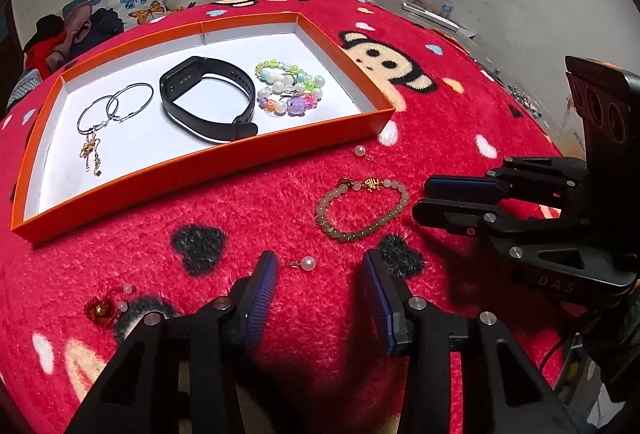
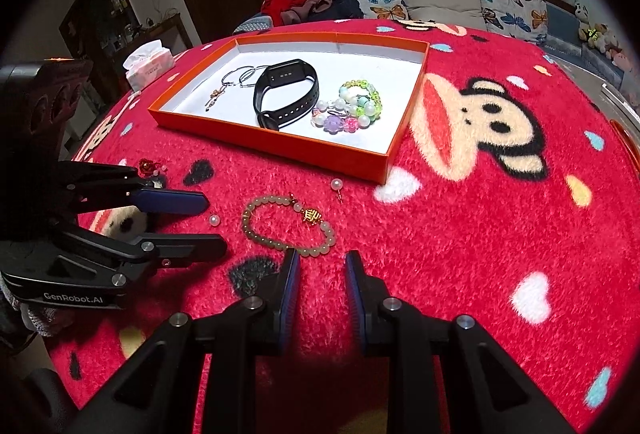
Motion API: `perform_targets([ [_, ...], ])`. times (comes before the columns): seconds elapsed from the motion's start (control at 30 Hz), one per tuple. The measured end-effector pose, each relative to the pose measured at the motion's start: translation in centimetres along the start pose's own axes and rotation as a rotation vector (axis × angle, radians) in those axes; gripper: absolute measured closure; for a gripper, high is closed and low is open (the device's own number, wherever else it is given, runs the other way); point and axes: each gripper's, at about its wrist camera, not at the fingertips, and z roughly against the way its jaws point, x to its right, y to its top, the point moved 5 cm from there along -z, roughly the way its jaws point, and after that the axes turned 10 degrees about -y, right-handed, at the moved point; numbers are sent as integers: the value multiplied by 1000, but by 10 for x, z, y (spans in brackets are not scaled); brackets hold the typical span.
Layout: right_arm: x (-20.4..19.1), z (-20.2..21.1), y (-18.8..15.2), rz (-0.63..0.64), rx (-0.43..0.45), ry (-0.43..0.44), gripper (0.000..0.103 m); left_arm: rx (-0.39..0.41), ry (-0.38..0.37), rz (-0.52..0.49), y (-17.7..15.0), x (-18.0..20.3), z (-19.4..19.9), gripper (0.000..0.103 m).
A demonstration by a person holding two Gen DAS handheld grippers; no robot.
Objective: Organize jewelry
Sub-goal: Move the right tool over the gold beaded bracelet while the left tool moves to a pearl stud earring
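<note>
The pearl earring [image 1: 307,263] lies loose on the red blanket [image 1: 320,314] just ahead of your left gripper [image 1: 320,270], between the lines of its two blue pads but not touched by either. That gripper's jaws stand apart with nothing in them. This reads as the approach step of a pick: you are lining up on the earring and have not yet gripped it.

Beyond it sits the pale jade bracelet [image 1: 362,208] with its gold charm, and a second pearl earring [image 1: 361,151] lies near the corner of the orange tray [image 1: 120,190]. To the left, a small red knot charm [image 1: 105,308] also waits outside the tray. Already inside are the hoop earrings [image 1: 116,108], the black fitness band [image 1: 208,102] and the coloured bead bracelets [image 1: 290,88], so the sorting looks roughly half done.

Your right gripper [image 2: 322,262] hovers just short of the jade bracelet, jaws narrowly parted and empty.

The next move calls for lowering the left pads into the pile so they straddle the pearl, then closing gently; the bead is small and round, likely to roll or sink into the fleece if nudged. The thin hook may snag the fibres, so lift straight up before carrying it over the tray wall.
</note>
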Motion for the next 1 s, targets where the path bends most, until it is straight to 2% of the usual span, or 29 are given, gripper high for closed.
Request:
perform_targets([
  [0.37, 6, 1, 0, -11, 2, 12, 77, 4, 25, 5, 1, -3, -1, 67],
  [0.77, 9, 0, 0, -13, 0, 17, 77, -36, 29, -118, 1, 3, -5, 68],
  [1.0, 7, -2, 1, -5, -1, 15, 77, -23, 46, -122, 0, 1, -5, 81],
])
